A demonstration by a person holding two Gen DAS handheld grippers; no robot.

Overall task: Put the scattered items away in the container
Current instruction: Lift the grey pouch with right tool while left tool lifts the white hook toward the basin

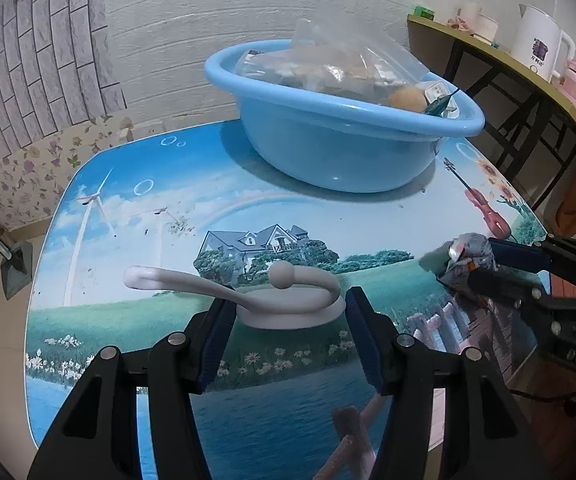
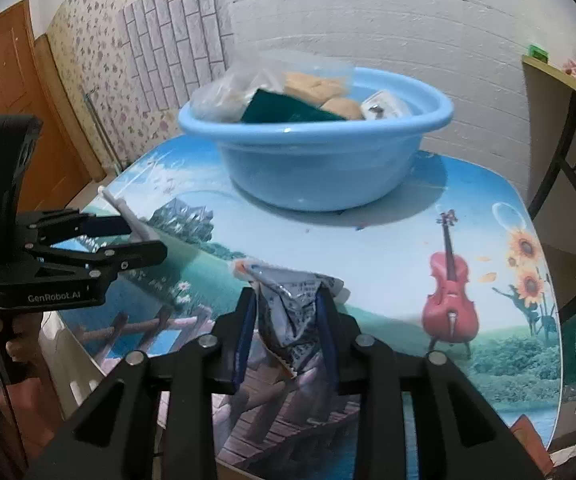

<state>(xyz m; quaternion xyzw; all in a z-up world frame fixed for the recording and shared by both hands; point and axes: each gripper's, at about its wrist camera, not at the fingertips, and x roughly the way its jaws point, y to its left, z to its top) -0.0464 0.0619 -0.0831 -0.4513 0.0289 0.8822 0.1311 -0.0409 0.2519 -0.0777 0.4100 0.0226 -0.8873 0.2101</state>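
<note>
Between the left gripper's (image 1: 288,312) part-open pads sits a white hook (image 1: 288,300), its round base pinched and its long arm reaching left across the printed table (image 1: 167,200). Only the right wrist view shows the right gripper (image 2: 288,312) clamping a crumpled silver packet (image 2: 292,320), long axis running near to far. At the far edge stands the blue basin (image 2: 316,160), already holding bagged items.

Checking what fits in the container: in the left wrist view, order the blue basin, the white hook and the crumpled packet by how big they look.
1. Blue basin.
2. White hook, enlarged by nearness.
3. Crumpled packet.
</note>
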